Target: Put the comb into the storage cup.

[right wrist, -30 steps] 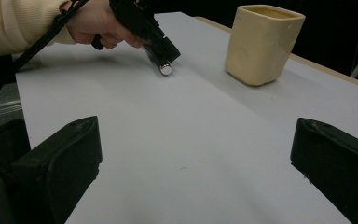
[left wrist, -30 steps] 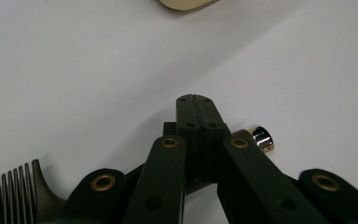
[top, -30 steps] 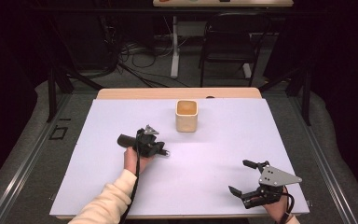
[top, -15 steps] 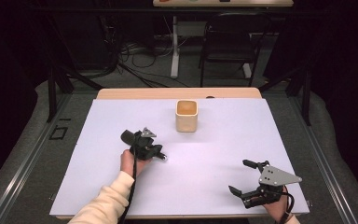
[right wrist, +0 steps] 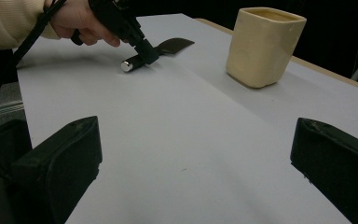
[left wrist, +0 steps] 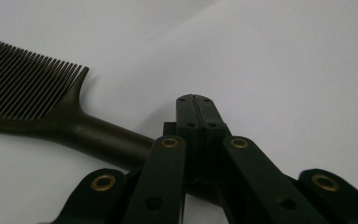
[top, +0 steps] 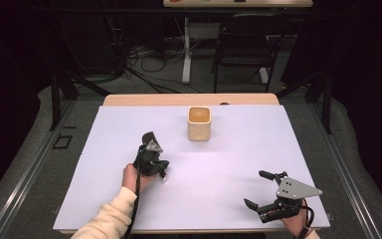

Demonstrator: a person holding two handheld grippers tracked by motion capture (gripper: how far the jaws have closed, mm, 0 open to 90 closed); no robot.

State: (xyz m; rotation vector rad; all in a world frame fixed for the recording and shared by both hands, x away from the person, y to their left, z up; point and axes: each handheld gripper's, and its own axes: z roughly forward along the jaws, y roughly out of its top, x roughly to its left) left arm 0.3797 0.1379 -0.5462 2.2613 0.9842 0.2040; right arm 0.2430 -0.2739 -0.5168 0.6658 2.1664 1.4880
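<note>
1. The left claw (top: 155, 164) was closed on a dark comb (left wrist: 51, 112), pinching its handle between the two jaws, which met with almost no gap in the left gripper view.
2. The comb was black or very dark brown, with a long row of fine, close-set teeth (left wrist: 23, 77) along one edge and a smooth, rounded handle tapering back toward the claw.
3. In the left gripper view the toothed part lay up and to the left of the jaws, low over the white surface (left wrist: 284, 60); whether it touched the surface could not be told.
4. In the right gripper view the comb's handle ended in a shiny silver tip (right wrist: 128, 65) that rested on or just above the surface on the near side of the left claw, while the broad dark blade (right wrist: 175, 45) stuck out beyond it.
5. The person's left hand (top: 132, 177) gripped that claw, a cream sleeve (top: 107, 216) covering the forearm.
6. The right claw (top: 261, 191) was spread wide and held nothing, resting low near the front right corner of the surface, well apart from the left claw.
7. A cream, square-sided cup (top: 199, 123) stood upright beyond the left claw and to its right, apart from the comb.
</note>
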